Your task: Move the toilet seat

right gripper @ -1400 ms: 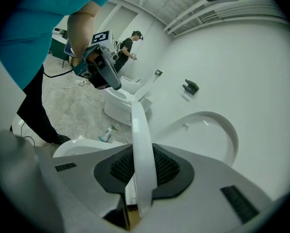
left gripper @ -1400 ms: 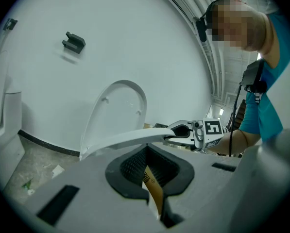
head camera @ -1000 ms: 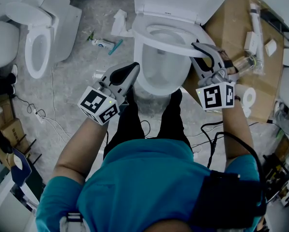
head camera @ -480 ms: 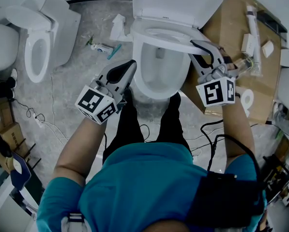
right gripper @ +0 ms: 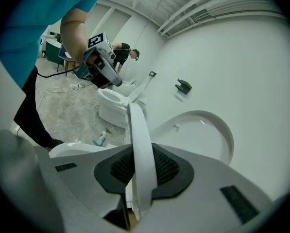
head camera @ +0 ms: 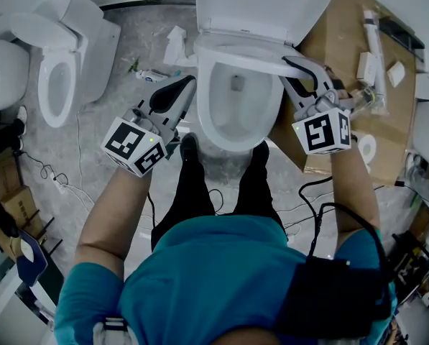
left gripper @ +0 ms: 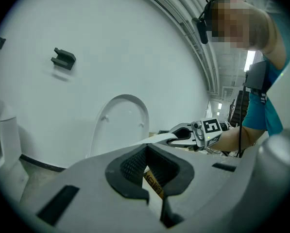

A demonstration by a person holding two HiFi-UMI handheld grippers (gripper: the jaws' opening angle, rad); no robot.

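Now, right gripper [head camera: 292, 66] clamped the rim of the toilet seat [head camera: 232, 54] at upper centre, seat tilted up off the bowl [head camera: 228, 139], lid [head camera: 264, 2] stood raised behind, left gripper [head camera: 187, 83] hung closed and empty, left of the bowl.

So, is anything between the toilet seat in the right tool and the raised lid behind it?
Nothing visible. The right tool is shut on the right side of the seat, which is partly lifted, and the space up to the lid is bare. The left tool hangs left of the bowl, apart from the seat.
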